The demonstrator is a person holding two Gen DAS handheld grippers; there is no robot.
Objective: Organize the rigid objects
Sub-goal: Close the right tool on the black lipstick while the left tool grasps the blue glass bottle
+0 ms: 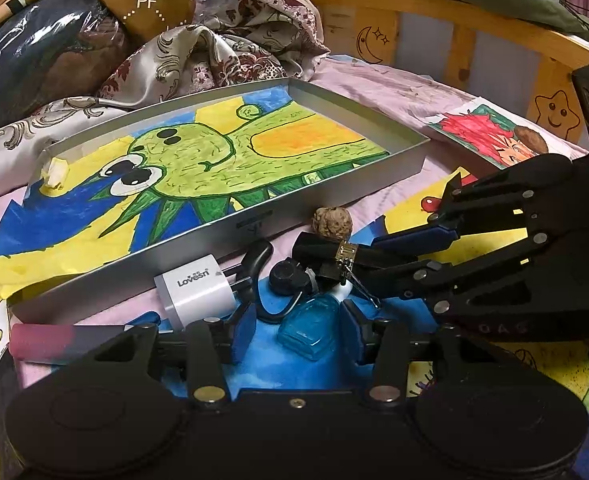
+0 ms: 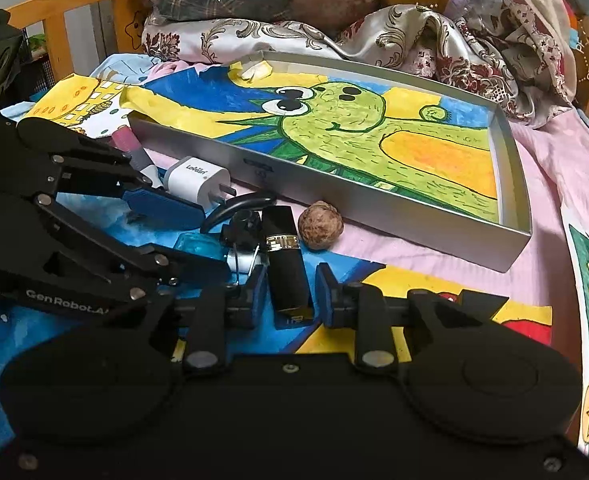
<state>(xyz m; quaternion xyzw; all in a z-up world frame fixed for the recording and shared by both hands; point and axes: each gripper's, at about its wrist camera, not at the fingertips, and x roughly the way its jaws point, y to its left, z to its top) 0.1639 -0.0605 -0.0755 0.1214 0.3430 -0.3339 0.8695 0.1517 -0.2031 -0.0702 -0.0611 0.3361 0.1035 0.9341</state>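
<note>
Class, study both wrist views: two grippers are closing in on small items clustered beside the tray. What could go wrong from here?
1. The right gripper straddles the black lipstick tube; its pads seem not yet pressing, so it may slip.
2. The left gripper brackets the blue bottle nearby; the grippers could collide.
3. The walnut could roll if nudged.

Silver tray holds a green-yellow-blue drawing; at its 6 o'clock: white charger, translucent blue bottle, black-gold lipstick.

Heaped patterned bedding behind, a wooden bed rail — children's drawings spread over the pink sheet
</note>
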